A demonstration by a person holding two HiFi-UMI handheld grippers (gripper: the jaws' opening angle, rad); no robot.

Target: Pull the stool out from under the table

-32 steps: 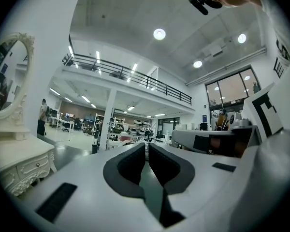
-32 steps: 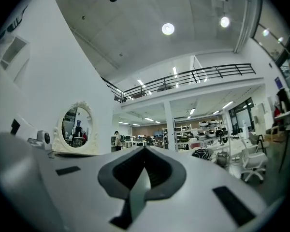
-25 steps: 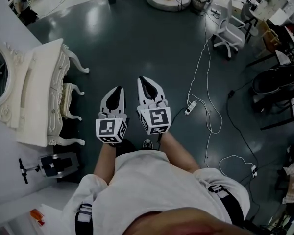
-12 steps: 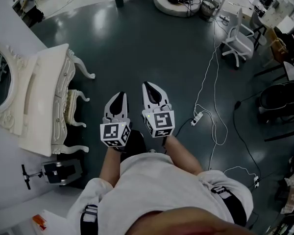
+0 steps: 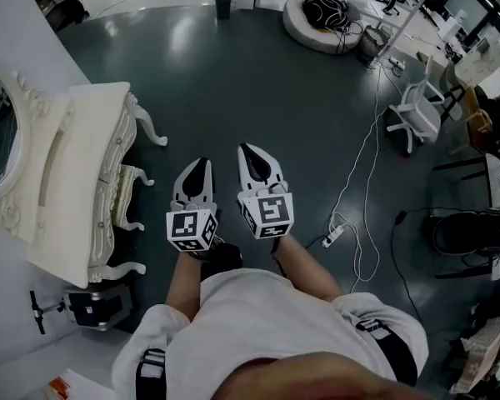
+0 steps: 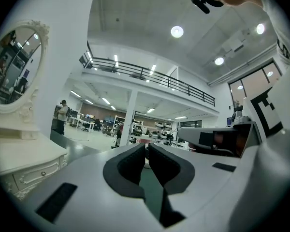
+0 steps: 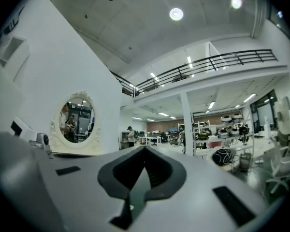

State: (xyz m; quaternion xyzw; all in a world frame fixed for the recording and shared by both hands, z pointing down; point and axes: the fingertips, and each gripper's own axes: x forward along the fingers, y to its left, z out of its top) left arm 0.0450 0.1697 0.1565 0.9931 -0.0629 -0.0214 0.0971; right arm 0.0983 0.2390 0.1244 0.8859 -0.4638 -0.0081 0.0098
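stool: cream carved-leg stool under white ornate bench, off to the left | reach: left tool nearer than right tool | jaws: both together, empty

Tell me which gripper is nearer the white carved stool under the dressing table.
Left. The left gripper is just right of the white carved stool in the head view, apart from it; the right gripper is farther right.

Cream carved stool with curled legs, upright, tucked partly under ornate white table, between table's two front legs; outer edge and two legs poking out.
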